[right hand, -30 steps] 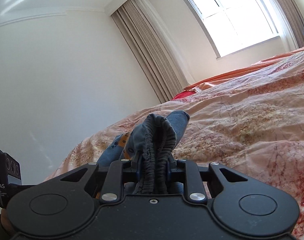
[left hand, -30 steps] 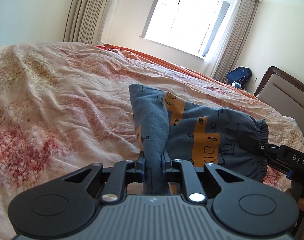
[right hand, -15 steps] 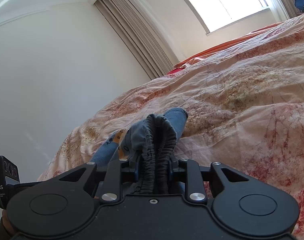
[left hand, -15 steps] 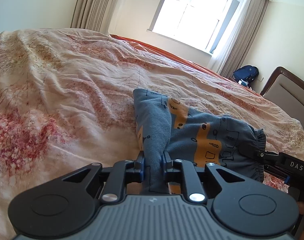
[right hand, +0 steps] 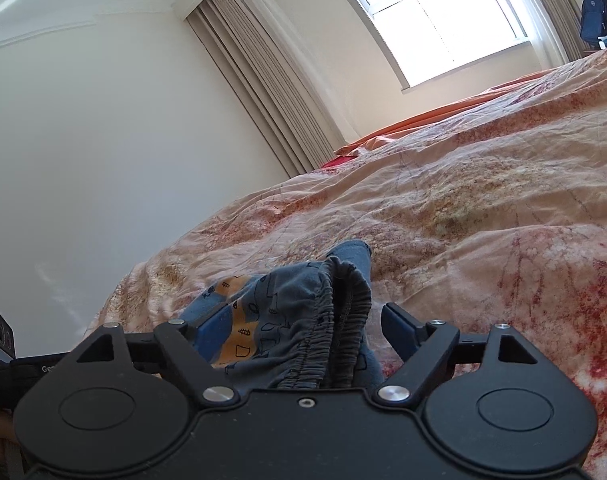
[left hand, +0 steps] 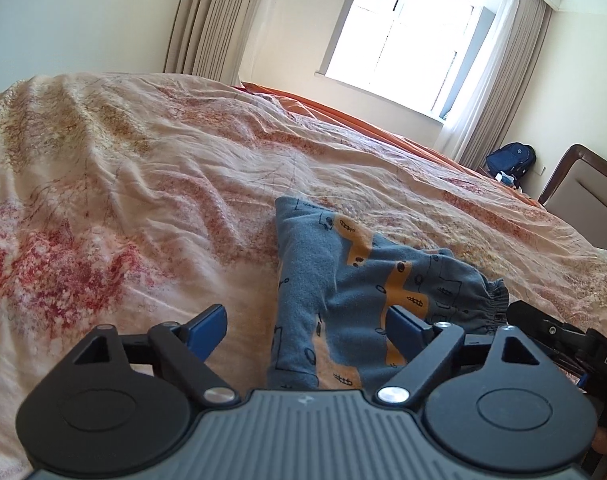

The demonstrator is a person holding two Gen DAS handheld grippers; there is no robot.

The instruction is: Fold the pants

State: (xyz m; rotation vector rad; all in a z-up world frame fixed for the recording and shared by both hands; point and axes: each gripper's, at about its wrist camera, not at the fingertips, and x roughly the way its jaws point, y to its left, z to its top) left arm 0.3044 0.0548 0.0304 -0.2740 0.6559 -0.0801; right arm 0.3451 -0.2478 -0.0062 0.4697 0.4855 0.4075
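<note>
The blue-grey pants with orange patches lie folded on the bed quilt. My left gripper is open, its blue pads spread on either side of the folded leg end, which rests between them. In the right wrist view the pants show their gathered elastic waistband. My right gripper is open too, with the waistband lying loose between its pads. The right gripper's body shows at the right edge of the left wrist view.
A floral pink and cream quilt covers the whole bed. A wooden headboard stands at the right. A dark blue backpack sits by the curtained window. A plain wall is on the left in the right wrist view.
Both grippers were shut on the pants and have opened. The pants have dropped and now lie on the quilt between the spread pads.
</note>
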